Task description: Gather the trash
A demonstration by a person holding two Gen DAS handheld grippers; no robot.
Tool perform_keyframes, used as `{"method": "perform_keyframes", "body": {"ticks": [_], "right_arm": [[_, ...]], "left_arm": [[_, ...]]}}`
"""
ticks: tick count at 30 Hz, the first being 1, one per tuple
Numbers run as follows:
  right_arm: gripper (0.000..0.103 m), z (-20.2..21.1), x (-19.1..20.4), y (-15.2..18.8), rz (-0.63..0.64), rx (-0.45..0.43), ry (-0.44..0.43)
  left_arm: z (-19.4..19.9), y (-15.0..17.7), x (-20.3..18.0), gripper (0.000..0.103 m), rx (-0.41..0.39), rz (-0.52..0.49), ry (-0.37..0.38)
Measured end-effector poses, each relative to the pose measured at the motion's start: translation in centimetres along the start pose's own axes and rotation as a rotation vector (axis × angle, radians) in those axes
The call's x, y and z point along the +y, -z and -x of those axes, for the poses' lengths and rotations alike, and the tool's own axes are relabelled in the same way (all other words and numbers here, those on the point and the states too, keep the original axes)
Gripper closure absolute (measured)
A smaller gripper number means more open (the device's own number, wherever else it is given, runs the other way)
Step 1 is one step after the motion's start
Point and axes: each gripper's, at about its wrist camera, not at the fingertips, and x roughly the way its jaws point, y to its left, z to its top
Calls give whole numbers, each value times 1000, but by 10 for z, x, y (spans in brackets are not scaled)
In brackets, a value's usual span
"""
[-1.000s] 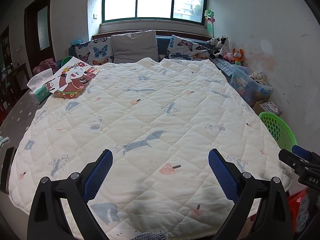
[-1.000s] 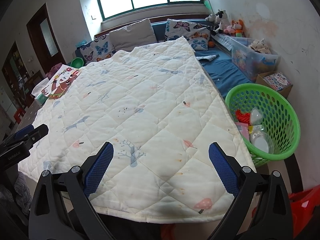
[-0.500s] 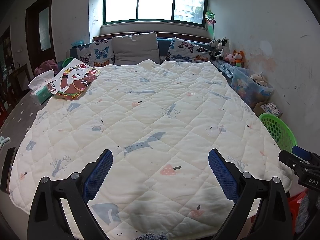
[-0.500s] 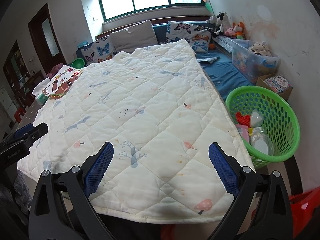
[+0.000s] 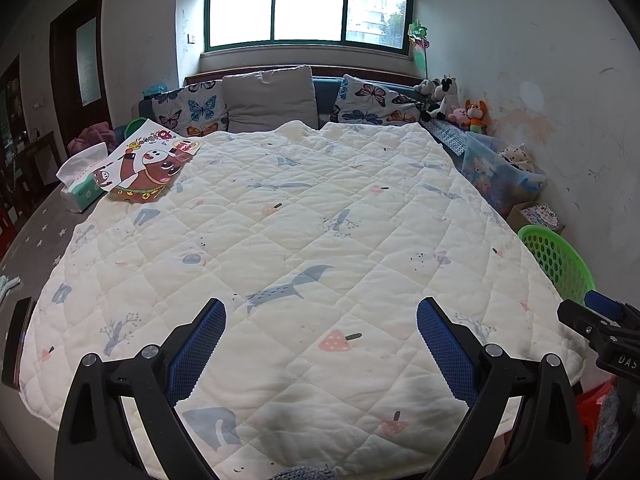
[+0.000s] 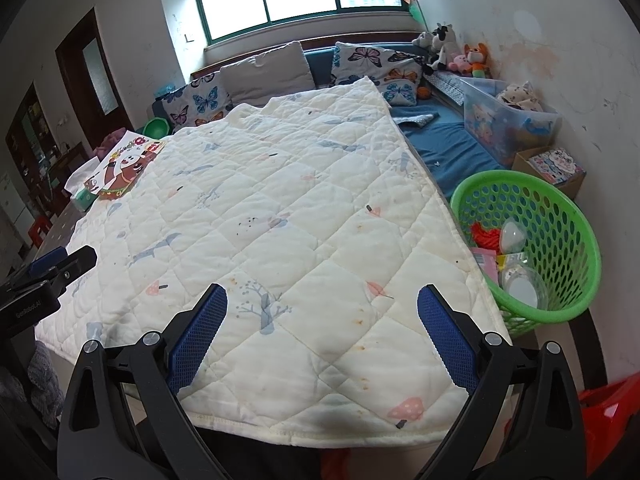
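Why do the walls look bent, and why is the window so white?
Left wrist view: the fisheye lens bows the wall edges and darkens the corners; the bright green-framed window is overexposed. Right wrist view: same bending; daylight evenly lights the white quilted blanket, with soft shadows.

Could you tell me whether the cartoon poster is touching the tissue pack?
Touching: the left wrist view shows the cartoon poster lying over the tissue pack.
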Motion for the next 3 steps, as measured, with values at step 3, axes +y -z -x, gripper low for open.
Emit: {"method": "perform_keyframes", "body": {"ticks": [3], "right_arm": [[8, 0, -1, 0, 0, 1, -1]], "left_arm": [[0, 1, 0, 10, 0, 1, -5]]}}
